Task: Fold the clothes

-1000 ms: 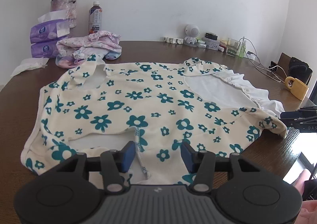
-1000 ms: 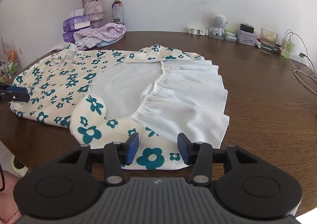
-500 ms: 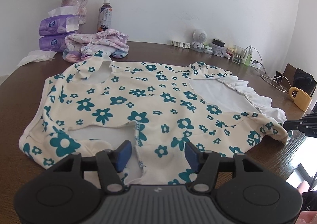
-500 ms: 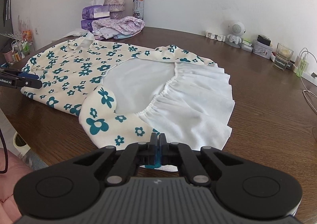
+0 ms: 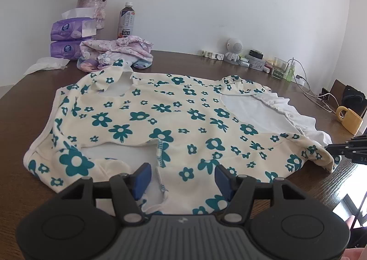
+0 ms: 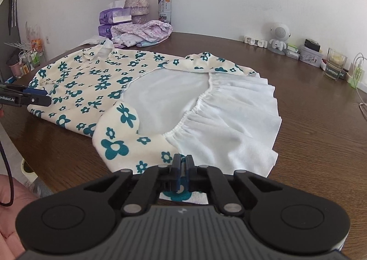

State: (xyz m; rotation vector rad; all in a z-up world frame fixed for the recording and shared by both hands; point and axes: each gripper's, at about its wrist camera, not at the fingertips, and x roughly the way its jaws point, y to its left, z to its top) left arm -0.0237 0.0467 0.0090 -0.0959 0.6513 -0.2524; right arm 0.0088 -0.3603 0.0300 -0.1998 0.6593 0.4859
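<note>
the cream cotton garment with teal flowers and a white ruffled hem (image 5: 174,122) lies flat on the dark brown wooden desk (image 6: 316,122). the left gripper (image 5: 182,178) hovers with jaws wide over its near edge; the right gripper (image 6: 182,168) has its jaws clamped on the flowered hem corner.

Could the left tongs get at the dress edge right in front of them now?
Probably yes: the left tongs are open, straddling the near edge of the floral dress, nothing between.
</note>
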